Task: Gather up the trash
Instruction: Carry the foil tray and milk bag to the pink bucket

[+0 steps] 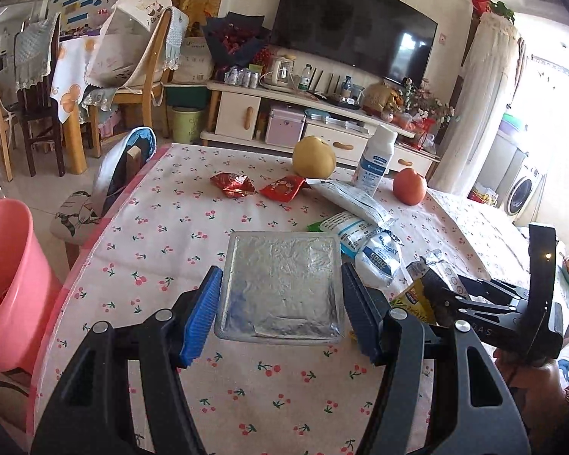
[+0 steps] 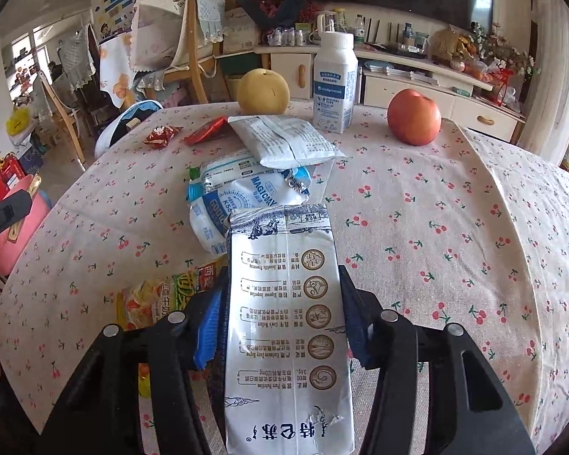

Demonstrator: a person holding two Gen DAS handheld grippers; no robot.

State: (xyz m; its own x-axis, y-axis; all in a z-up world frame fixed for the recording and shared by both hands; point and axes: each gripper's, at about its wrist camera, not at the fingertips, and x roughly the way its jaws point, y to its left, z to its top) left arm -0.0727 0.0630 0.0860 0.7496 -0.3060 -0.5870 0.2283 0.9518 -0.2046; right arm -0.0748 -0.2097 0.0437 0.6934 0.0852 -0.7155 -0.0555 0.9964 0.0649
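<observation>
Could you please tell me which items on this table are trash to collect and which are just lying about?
Trash:
milk carton
silver foil pack
red wrappers
white pouches
pink bin

Lying about:
pear
apple
white bottle

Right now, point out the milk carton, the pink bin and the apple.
milk carton (image 2: 284, 326): right wrist view, printed side panel.
pink bin (image 1: 7, 265): left wrist view, outer wall.
apple (image 2: 413, 116): right wrist view, front skin.

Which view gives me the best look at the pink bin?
Left wrist view: the pink bin shows its rim and wall at the table's left edge. The right wrist view catches only a sliver, partly behind the other gripper.
</observation>
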